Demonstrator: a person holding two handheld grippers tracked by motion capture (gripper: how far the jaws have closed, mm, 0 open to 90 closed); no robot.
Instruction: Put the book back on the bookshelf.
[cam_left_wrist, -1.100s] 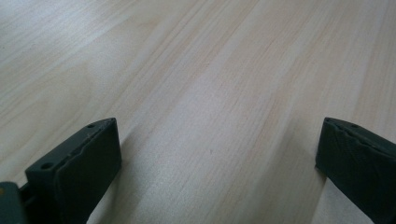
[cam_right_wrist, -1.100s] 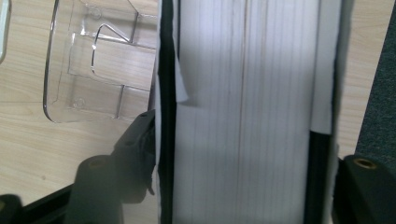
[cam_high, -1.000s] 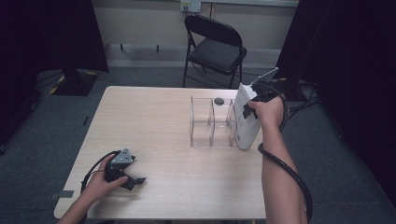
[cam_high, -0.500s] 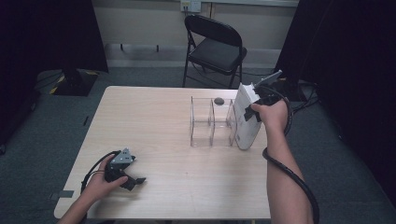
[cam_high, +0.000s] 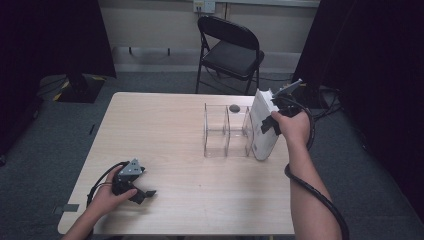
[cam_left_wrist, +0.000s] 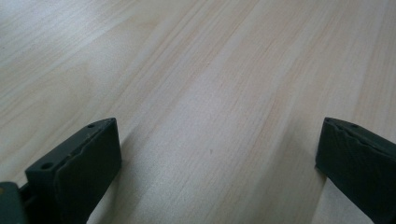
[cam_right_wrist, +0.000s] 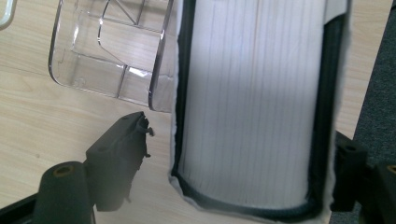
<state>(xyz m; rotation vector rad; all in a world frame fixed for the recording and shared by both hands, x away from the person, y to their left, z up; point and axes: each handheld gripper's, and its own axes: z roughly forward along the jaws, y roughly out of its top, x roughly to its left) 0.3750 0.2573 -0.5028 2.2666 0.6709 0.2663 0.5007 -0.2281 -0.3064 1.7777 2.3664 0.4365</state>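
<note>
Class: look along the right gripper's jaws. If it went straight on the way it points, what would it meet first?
The white book: it stands between the right gripper's jaws, which have just been opening and seem clear of its covers. Past it lies the table, though depth is unclear.

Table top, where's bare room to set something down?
The wide left half of the table is bare, bordered by the clear organizer and the left gripper. The right edge is crowded: white book between the right gripper jaws.
</note>
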